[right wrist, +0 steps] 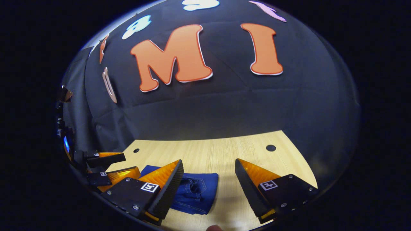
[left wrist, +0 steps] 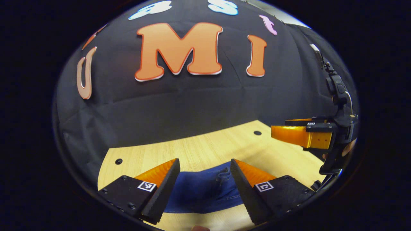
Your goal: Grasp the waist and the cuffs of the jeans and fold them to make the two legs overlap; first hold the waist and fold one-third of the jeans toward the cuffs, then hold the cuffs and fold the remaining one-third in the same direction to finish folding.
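The left gripper point(left wrist: 205, 179) hangs with jaws spread, grasping nothing, above the folded jeans point(left wrist: 205, 191) on the wooden table point(left wrist: 208, 147). The right gripper point(right wrist: 208, 183) is likewise released; its view shows the jeans' point(right wrist: 196, 192) right edge and bare table point(right wrist: 224, 150) beyond. No readable labels.

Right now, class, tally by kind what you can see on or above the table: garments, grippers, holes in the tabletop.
Jeans: 1
Grippers: 2, left gripper and right gripper
Holes in the table: 2, and
Total: 5
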Demonstrator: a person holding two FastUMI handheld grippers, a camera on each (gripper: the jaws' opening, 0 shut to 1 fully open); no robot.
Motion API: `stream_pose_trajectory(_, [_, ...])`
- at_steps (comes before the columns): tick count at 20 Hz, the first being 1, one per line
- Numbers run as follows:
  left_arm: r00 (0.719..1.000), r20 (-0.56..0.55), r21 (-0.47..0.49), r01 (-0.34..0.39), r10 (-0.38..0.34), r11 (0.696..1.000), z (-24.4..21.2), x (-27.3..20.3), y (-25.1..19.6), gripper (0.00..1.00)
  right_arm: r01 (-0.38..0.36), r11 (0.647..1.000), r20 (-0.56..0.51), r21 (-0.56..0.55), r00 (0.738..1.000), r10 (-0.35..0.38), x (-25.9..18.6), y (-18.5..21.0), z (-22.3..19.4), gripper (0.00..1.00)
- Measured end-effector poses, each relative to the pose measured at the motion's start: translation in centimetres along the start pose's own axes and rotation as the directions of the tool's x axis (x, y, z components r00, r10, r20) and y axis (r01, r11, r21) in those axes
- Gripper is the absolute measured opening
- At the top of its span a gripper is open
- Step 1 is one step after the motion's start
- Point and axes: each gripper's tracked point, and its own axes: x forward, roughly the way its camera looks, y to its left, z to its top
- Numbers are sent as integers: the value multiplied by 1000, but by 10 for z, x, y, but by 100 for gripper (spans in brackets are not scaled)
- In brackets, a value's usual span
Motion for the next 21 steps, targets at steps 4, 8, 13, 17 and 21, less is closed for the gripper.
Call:
stream_pose_trajectory(4, [985, 155, -45, -68, 75, 997, 45, -30, 27, 96, 14, 996, 121, -86, 993, -4, -19, 15, 37, 98])
stream_pose_trajectory(8, [945, 283, -46, -160, 166, 986, 71, -64, 58, 96, 18, 990, 212, -138, 977, 12, -41, 36, 63, 98])
stream_pose_trajectory(13, [904, 355, -120, -209, 238, 971, 84, -112, 108, 96, 39, 983, 266, -177, 964, 10, -64, 59, 76, 97])
stream_pose_trajectory(17, [877, 391, -159, -236, 280, 959, 72, -155, 143, 96, 56, 984, 286, -169, 958, -5, -88, 80, 72, 97])
stream_pose_trajectory(21, [865, 400, -160, -259, 302, 953, 46, -193, 164, 95, 85, 978, 282, -191, 959, -28, -111, 101, 54, 97])
